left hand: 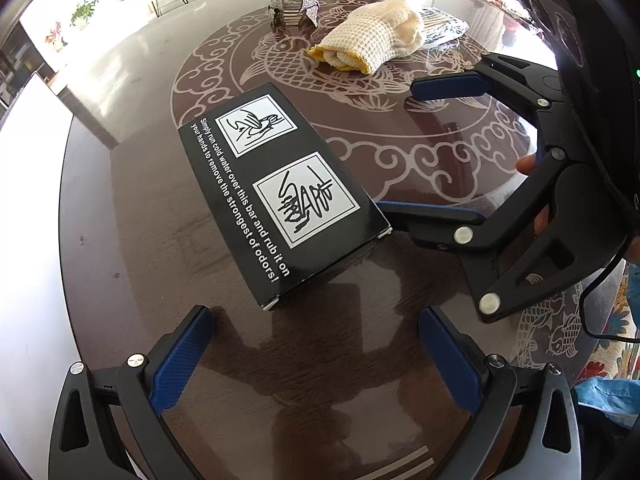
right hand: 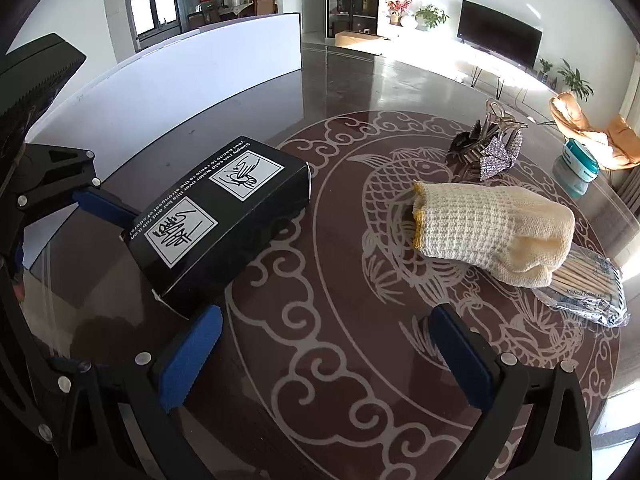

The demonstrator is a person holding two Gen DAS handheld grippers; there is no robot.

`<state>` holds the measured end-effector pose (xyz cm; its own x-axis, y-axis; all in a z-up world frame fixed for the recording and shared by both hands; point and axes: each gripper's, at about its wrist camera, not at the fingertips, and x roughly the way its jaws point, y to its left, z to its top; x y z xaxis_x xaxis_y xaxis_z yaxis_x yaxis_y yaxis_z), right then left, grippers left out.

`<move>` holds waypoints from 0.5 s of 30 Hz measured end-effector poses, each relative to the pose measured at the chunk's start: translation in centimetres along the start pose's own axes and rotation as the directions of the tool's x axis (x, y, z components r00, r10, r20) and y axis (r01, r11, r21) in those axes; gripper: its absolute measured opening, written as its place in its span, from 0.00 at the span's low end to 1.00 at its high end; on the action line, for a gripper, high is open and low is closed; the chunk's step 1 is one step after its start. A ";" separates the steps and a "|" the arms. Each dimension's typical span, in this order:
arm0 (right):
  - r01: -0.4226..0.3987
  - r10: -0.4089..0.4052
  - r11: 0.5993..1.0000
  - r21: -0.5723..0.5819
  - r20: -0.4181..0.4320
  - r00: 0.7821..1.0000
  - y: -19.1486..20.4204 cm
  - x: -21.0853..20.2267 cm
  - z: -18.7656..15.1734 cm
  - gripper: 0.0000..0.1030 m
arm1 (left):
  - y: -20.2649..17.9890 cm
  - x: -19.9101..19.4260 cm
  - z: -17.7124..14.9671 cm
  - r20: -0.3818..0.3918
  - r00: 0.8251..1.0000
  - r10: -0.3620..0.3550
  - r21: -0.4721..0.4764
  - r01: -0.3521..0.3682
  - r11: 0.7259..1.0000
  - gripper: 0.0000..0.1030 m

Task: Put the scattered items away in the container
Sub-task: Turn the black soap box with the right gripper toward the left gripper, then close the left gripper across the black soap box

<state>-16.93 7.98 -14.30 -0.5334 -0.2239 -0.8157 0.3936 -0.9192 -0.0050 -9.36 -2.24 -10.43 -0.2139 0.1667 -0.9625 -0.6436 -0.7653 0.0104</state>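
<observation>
Surface: round, dark brown, glossy, w/ pale fish-and-cloud pattern across the middle.

Black rectangular cardboard box w/ white hand-washing pictograms and white text: lies flat on surface, near its edge, printed face up. Just ahead of left gripper; to the left of right gripper in right wrist view.

Cream knitted glove w/ yellow cuff: bunched up, lying on the fish pattern, well apart from the box. Also in right wrist view.

Clear plastic packet of wooden-stick cotton swabs: flat on surface, one end tucked under the glove's fingertip end. Partly visible behind glove in left wrist view.

Sparkly silver-and-dark hair clips, small pile: beyond the glove, apart from it. Exact count cannot be told.

White-and-teal round lidded jar: far edge of surface, well apart from the rest.

Left gripper: blue-padded fingers spread wide, nothing between them; low over bare surface just short of the box's near corner.

Right gripper: fingers spread wide, holding nothing; over the pattern, between box and glove. In left wrist view one finger tip sits right at the box's end; contact cannot be told.

Container for the items: cannot be identified w/ certainty in either view.
</observation>
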 end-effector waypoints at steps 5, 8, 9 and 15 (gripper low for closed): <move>0.034 -0.034 0.998 0.046 -0.002 0.999 -3.8 -2.1 -3.0 1.00 | -0.1 0.0 -0.3 -0.009 1.000 0.005 -0.022 -0.005 1.000 1.00; 0.072 -0.072 0.992 0.102 -0.005 0.997 -5.9 -3.3 -4.8 1.00 | -0.1 0.1 0.2 -0.004 1.000 0.012 -0.047 -0.012 0.999 1.00; 0.085 -0.085 0.989 0.121 -0.007 0.996 -6.4 -3.5 -5.2 1.00 | -0.1 0.0 0.5 0.002 1.000 0.015 -0.057 -0.015 0.998 1.00; 0.111 -0.110 0.983 0.144 -0.010 0.994 -6.8 -3.7 -5.4 1.00 | 1.0 0.4 2.7 0.004 0.998 0.062 -0.218 -0.060 0.974 1.00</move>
<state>-13.56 16.79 -14.37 -0.5663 -0.1179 -0.8157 0.2199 -0.9754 -0.0117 -12.09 -1.25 -10.11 -0.2566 0.1217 -0.9588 -0.4541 -0.8909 0.0085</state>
